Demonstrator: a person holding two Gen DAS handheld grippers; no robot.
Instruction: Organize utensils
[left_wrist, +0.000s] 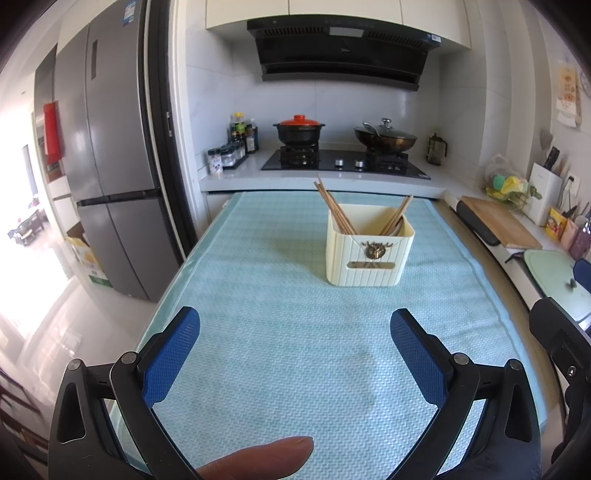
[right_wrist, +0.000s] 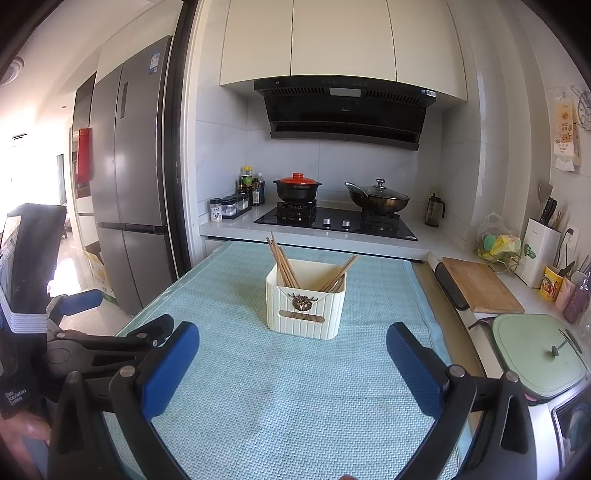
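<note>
Surface (left_wrist: 258, 332) covered by a light-blue mat, large grey fridge (left_wrist: 110, 166) off its left side. Cream ribbed utensil box (left_wrist: 367, 245) stands upright on the mat, toward the far end, nearer the stove (left_wrist: 343, 160) behind it. Wooden chopsticks (left_wrist: 334, 205) lean inside the box in two bundles, one at its left wall, one at its right. Left tongs (left_wrist: 294, 325) spread wide, empty, hovering near side of the box. Right tongs (right_wrist: 292, 338) same: wide apart, nothing held. A fingertip (left_wrist: 258, 456) shows at the bottom edge.
</note>
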